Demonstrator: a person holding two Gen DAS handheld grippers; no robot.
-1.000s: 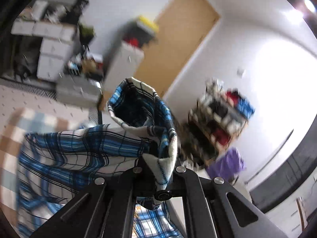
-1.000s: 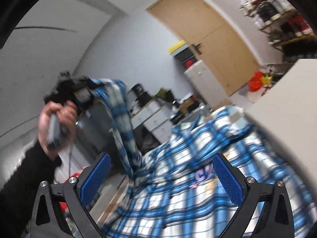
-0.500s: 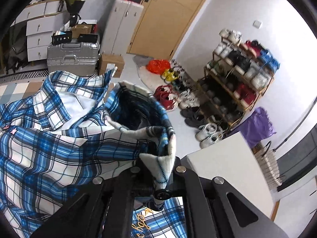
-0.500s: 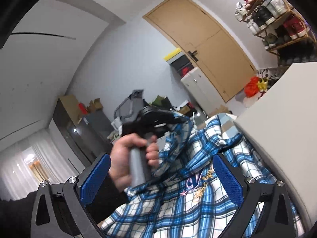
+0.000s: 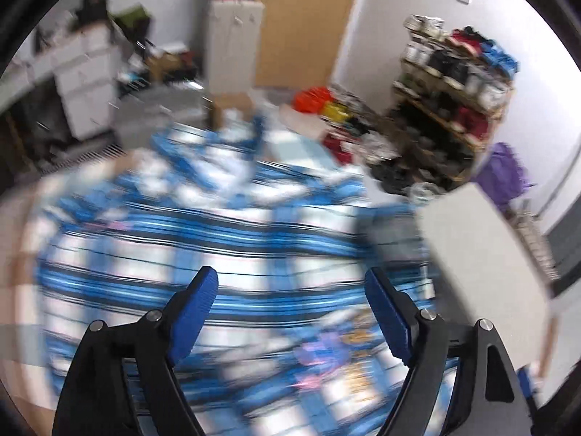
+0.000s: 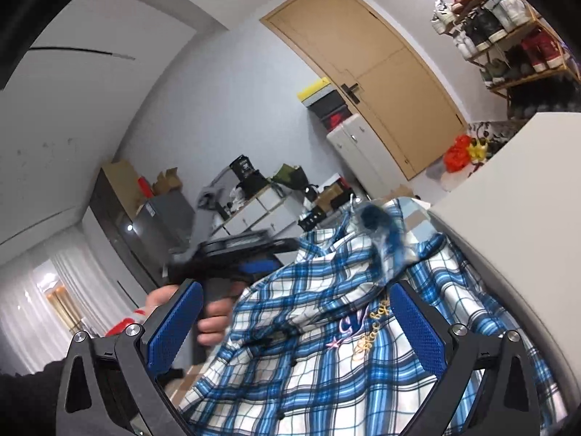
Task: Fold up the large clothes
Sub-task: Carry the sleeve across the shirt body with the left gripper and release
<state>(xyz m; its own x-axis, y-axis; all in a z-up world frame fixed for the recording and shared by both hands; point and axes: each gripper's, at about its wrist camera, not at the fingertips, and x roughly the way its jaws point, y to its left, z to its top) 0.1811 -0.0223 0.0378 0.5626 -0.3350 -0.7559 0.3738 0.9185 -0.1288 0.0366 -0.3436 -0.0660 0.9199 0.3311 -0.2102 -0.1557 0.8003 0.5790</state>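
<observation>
**Plaid shirt spread beneath two spread claws**

Left wrist view: we see the left claw [image 5: 290, 290] opening, its blue pads wide apart with nothing pinched between them. Below it, blurred, the blue plaid shirt [image 5: 225, 239] lies across the tabletop [image 5: 21, 290].

Right wrist view: our right claw [image 6: 290, 312] stands spread and empty above the shirt [image 6: 326, 363]. A hand [image 6: 210, 312] grips the left claw [image 6: 254, 254] beside the shirt's edge.
</observation>
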